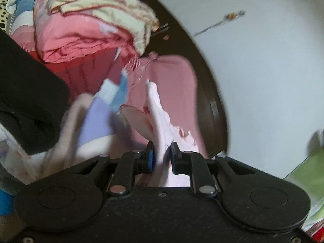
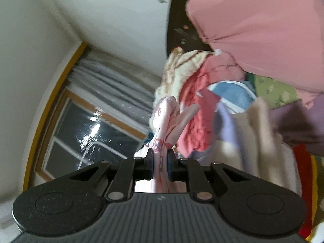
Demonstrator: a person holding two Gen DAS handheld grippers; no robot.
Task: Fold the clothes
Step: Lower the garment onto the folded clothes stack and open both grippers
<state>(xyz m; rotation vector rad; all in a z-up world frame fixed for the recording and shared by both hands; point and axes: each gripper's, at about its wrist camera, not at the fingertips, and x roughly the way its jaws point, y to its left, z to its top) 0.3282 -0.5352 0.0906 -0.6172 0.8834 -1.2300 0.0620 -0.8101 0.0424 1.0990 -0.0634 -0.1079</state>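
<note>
Two black two-finger grippers in view, one per wrist camera. One pale pink printed garment point(image 1: 160, 119) between them, seen from both ends.

Left gripper point(image 1: 162, 155) nearly closed, clenched on a bunched fold of that pale pink cloth; pads pressing it from both sides, cloth rising out of the jaws and trailing far towards the pillow. Right gripper point(image 2: 160, 162) likewise nearly closed, pinching another bunched edge of the same garment point(image 2: 164, 121), pink rose-like print visible just above the pads.

One plump pink pillow point(image 1: 172, 77) far beyond the left gripper, leaning against one dark brown curved wooden headboard point(image 1: 214, 105). One heap of folded quilts, cream on top and coral-pink beneath point(image 1: 87, 34), far left. Lilac, blue and beige cloths point(image 1: 97, 117) lying loosely near left, exact count unclear through blur. One black bulky shape point(image 1: 26, 93) at the left edge, too blurred to identify.

Bed surface mostly buried under fabric. White wall point(image 1: 263, 60) to the right, carrying one thin floral sticker point(image 1: 222, 22). In the right wrist view, one wood-framed window point(image 2: 85, 133), dark glass with reflected light, and one grey curtain point(image 2: 113, 85) gathered above it.
</note>
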